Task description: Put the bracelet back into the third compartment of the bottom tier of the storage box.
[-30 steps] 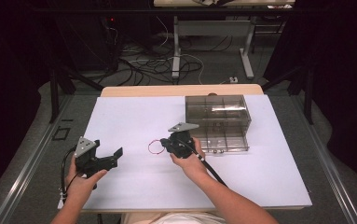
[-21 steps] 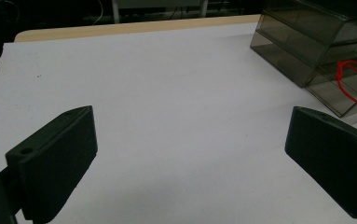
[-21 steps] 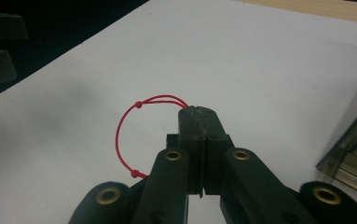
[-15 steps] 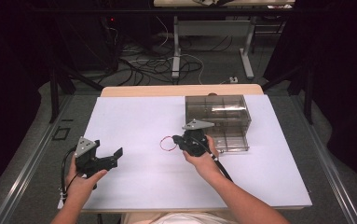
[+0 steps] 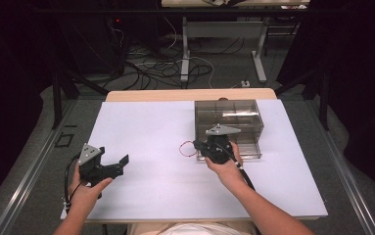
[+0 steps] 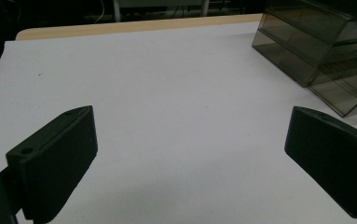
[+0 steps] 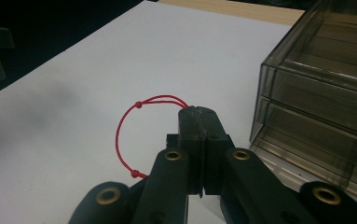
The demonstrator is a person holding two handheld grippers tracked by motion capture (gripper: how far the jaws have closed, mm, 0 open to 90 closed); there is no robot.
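Right gripper [image 7: 198, 112] was clamped on the red cord loop [image 7: 125, 135], held above the white table [image 5: 151, 127] beside the smoked drawer box [image 5: 231, 115] — presumably for stowing. Left gripper [image 5: 114, 164] was spread wide, empty — idle.

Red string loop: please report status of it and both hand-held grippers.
Right hand-held gripper shut on red string loop, lifted beside smoked plastic drawer box. Left hand-held gripper open, holding nothing. Nothing blocking.

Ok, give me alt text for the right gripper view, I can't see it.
The right tongs, shut, pinch a thin red cord loop above the white table. To their right stands a smoky clear drawer box with its lowest drawer pulled out.
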